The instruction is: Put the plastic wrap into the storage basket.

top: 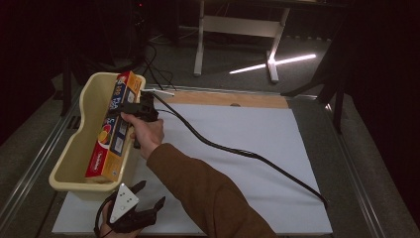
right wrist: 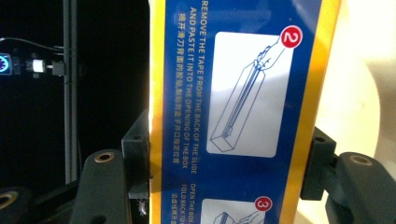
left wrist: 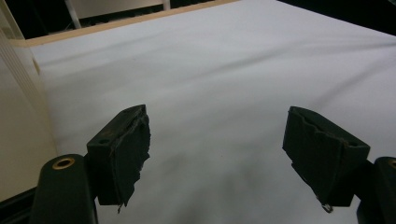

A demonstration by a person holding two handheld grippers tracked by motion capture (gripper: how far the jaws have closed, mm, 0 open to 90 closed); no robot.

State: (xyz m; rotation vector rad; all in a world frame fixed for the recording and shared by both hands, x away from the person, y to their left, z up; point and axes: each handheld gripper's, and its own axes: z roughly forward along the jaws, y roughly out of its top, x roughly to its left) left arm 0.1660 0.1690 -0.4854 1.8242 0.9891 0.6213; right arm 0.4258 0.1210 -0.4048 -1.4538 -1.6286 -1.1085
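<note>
Left gripper (top: 148,201) sits nearest me, low on the white mat (top: 257,148), jaws spread wide with nothing between them. Right gripper (top: 130,107) pinches the box (top: 113,130) by its long sides; I see both pads flat against the yellow edges. Box lies tilted in the tub (top: 74,148), upper end propped on the far rim. My call: lower that end until the box settles inside, then ease the pinch off slowly.
</note>
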